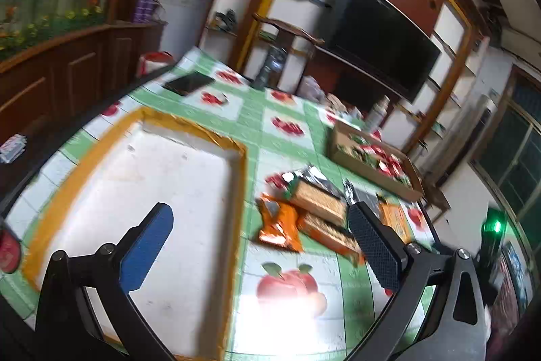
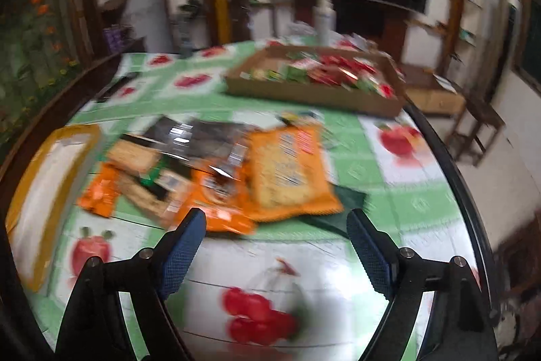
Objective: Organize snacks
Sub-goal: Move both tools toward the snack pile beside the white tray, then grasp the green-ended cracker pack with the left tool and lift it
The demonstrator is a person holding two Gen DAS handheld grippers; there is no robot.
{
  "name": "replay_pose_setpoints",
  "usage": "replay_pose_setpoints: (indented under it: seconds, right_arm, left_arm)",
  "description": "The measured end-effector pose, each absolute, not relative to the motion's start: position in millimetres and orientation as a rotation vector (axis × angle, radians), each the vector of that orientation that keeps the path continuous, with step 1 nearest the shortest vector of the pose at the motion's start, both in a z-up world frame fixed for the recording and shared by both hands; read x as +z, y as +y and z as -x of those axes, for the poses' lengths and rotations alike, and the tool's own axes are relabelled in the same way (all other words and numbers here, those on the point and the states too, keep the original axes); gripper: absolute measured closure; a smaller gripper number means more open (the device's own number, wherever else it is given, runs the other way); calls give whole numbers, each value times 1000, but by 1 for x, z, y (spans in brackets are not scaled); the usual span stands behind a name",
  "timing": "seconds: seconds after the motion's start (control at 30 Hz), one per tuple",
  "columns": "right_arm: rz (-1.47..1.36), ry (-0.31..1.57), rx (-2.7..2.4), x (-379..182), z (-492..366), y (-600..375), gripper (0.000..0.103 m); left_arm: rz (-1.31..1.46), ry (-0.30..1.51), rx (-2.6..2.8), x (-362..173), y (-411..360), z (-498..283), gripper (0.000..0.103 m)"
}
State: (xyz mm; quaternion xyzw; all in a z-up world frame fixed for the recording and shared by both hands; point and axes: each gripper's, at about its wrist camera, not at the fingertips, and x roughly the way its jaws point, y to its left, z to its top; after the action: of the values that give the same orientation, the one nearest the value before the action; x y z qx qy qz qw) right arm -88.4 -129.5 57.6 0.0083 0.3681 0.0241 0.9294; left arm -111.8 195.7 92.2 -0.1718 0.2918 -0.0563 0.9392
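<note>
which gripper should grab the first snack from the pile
Probably the right gripper: open, with the snack pile directly ahead between its fingers. The left gripper, also open, faces the white tray, pile off-side.

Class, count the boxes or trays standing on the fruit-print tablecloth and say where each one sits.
2: the empty white yellow-rimmed tray left of the snack pile, and the cardboard box of small packets behind it.

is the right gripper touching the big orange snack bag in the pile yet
Apart. In the right wrist view the open right gripper hangs short of the big orange snack bag, with bare tablecloth between its fingertips.
</note>
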Motion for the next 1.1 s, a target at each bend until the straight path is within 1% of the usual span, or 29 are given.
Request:
replay_pose_setpoints:
  seconds: [0.07, 0.1, 0.13, 0.2, 0.27, 0.3, 0.33, 0.47, 0.6, 0.7, 0.77, 0.8, 0.9, 1.07, 1.1]
  right_arm:
    - [23, 751, 146, 65, 80, -104, 18]
    - [43, 752, 185, 67, 75, -91, 25]
    - [65, 756, 227, 68, 68, -77, 35]
    - [103, 773, 302, 69, 53, -50, 46]
    - [139, 797, 360, 68, 37, -29, 49]
    - [158, 801, 375, 67, 28, -19, 49]
    - [175, 806, 391, 67, 17, -10, 47]
    - [217, 849, 441, 61, -20, 19, 46]
    - [244, 918, 480, 46, -43, 38, 39]
    - [282, 943, 483, 35, -47, 43, 38]
    - [288, 956, 485, 32, -40, 44, 48]
    - [292, 978, 478, 28, -34, 45, 55]
    - [282, 1001, 485, 24, -16, 44, 55]
    - [241, 1048, 636, 23, 41, 48, 55]
    - [228, 1068, 654, 20, 49, 48, 53]
  left_arm:
    - [317, 621, -155, 86, 184, 110, 7]
    - [305, 636, -180, 84, 180, 109, 15]
    - [298, 653, -206, 81, 177, 107, 22]
    - [292, 677, -241, 78, 174, 106, 25]
    - [296, 679, -246, 77, 177, 108, 25]
    - [301, 683, -250, 76, 179, 107, 25]
    - [308, 692, -257, 75, 182, 108, 25]
    - [330, 710, -250, 73, 192, 109, 25]
    - [348, 716, -247, 72, 200, 109, 25]
    - [355, 720, -247, 71, 204, 110, 26]
    - [363, 724, -250, 70, 205, 110, 25]
    - [366, 726, -253, 70, 205, 110, 25]
    - [375, 730, -262, 70, 205, 109, 25]
    - [372, 741, -267, 70, 201, 112, 25]
    - [368, 744, -267, 70, 199, 113, 25]
